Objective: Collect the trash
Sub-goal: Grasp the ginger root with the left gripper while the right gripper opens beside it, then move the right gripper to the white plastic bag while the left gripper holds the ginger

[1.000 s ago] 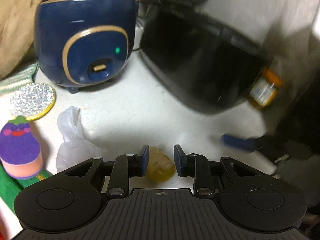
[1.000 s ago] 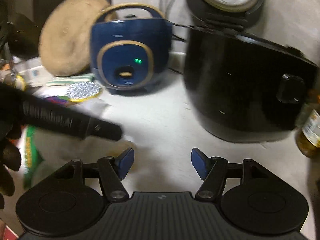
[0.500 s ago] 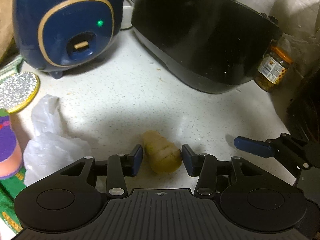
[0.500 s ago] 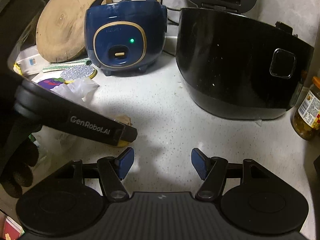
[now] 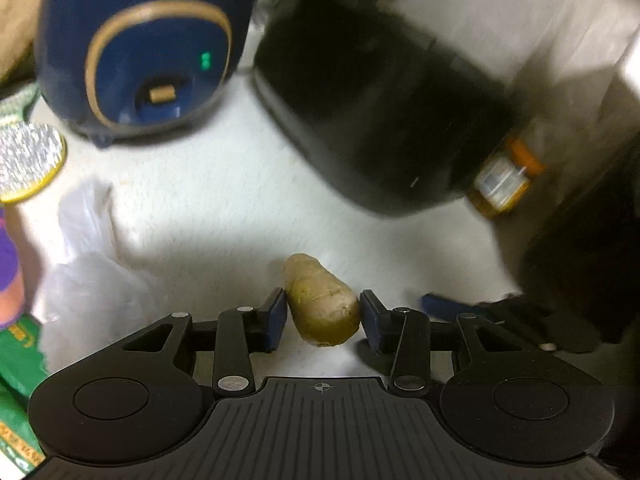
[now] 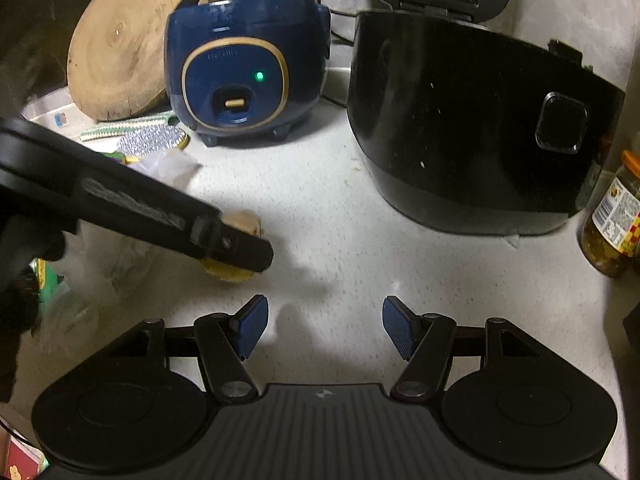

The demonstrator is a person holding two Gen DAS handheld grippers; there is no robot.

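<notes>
A yellowish-brown ginger-like piece (image 5: 322, 307) lies on the white speckled counter, between the pads of my left gripper (image 5: 323, 318). The jaws stand close on both its sides with a thin gap at the left pad. In the right wrist view the piece (image 6: 244, 222) shows partly hidden behind the left gripper's black body (image 6: 160, 212). A crumpled clear plastic bag (image 5: 86, 264) lies left of the piece. My right gripper (image 6: 324, 326) is open and empty over bare counter, nearer than the piece.
A blue rice cooker (image 6: 244, 68) and a large black rice cooker (image 6: 472, 120) stand at the back. A jar with an orange lid (image 6: 614, 216) is at the right. A wooden board (image 6: 120, 40), a glittery scrubber (image 5: 26, 160) and a purple sponge (image 5: 6, 256) are at the left.
My left gripper has moved forward around the piece and its view is now blurred with motion. The right gripper has stayed open and barely moved.
</notes>
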